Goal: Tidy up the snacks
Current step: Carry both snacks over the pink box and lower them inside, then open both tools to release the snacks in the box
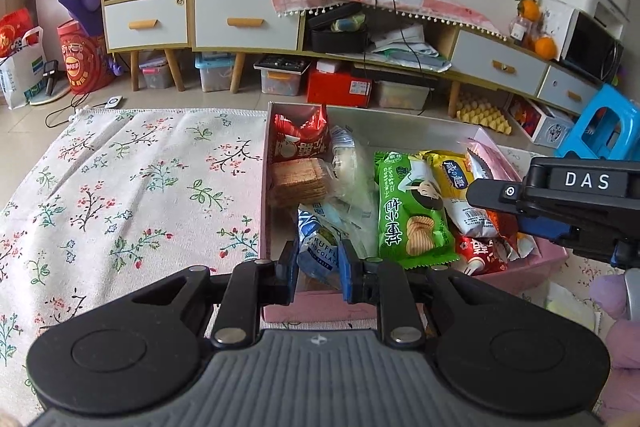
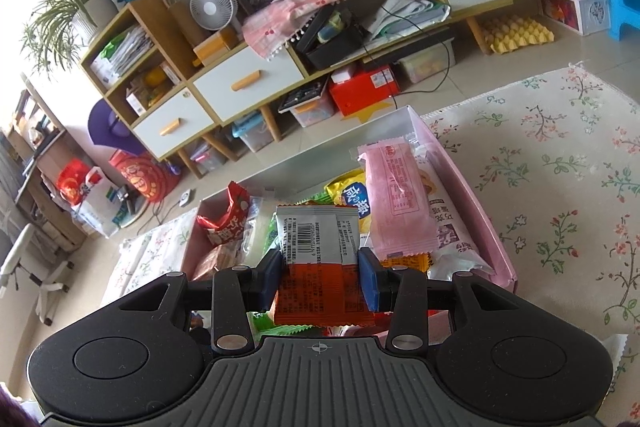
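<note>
A pink box (image 1: 264, 187) on the floral cloth holds several snack packets. My left gripper (image 1: 319, 263) is shut on a blue-and-white truffle chocolate packet (image 1: 318, 247) at the box's near left corner. A green chip packet (image 1: 412, 211) lies in the middle and a red packet (image 1: 300, 139) at the far left. My right gripper (image 2: 320, 275) is shut on an orange-and-silver packet (image 2: 318, 259) above the box (image 2: 480, 207); it also shows in the left wrist view (image 1: 496, 199) at the box's right side. A pink packet (image 2: 394, 199) lies at the right.
The floral cloth (image 1: 132, 195) spreads left of the box and also right of it (image 2: 560, 163). Beyond the cloth stand a low cabinet (image 1: 240, 23), storage bins (image 1: 280, 75) and a blue stool (image 1: 604, 123) on the tiled floor.
</note>
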Demonstrator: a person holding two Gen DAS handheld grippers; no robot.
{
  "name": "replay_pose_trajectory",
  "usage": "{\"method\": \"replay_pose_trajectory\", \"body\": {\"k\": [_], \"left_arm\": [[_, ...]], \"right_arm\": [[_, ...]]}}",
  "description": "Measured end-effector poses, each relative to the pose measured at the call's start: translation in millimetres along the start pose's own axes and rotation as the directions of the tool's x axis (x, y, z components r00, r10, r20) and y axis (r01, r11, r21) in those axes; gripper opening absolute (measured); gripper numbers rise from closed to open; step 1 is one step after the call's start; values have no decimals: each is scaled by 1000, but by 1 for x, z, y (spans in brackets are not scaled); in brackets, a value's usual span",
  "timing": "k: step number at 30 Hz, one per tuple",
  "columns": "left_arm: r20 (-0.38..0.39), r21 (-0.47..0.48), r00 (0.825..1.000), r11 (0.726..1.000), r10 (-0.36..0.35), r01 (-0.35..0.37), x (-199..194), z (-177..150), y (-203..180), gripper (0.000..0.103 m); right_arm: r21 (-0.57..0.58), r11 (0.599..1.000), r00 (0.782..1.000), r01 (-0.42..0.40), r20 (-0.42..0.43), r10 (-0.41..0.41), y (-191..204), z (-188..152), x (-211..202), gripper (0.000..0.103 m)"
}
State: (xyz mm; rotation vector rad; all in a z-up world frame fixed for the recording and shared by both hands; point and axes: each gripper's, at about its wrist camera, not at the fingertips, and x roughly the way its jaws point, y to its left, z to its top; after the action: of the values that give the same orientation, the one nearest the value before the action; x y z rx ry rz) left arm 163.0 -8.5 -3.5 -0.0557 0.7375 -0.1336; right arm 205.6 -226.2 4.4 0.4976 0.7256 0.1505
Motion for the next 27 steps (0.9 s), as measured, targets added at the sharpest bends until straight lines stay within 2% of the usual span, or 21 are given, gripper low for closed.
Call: {"method": "replay_pose_trajectory", "body": {"k": [3,7,9,13,17,19,27], "left_arm": [[-2,0,1000,1000,-2,2,0,1,0,20],[-4,1,1000,1000,-3,3,0,1,-2,26],[-8,10,1000,1000,10,-10,0,2,-5,28],[-3,16,1000,1000,-4,4,-4,1,-8,45],[5,49,1000,999,-12,12,-8,0,-15,55],[4,60,1000,998,-16,16,-10,-1,-18,63],[-14,69,999,996,-49,50,-20,-3,-23,86]], "right_arm": [[-2,1000,1000,6,4,-6,0,0,0,41],[8,1000,1000,4,6,-4,-3,1,-1,44],[27,1000,1000,-8,-7,9,-5,3,-2,62],[35,999,1000,-19,1,19,-5,6,-8,65],[28,999,1000,-23,-4,23,-4,8,-14,68],[16,1000,1000,-18,-9,18,-3,9,-18,70],[-9,1000,999,-16,-32,16,-3,14,-36,82]]}}
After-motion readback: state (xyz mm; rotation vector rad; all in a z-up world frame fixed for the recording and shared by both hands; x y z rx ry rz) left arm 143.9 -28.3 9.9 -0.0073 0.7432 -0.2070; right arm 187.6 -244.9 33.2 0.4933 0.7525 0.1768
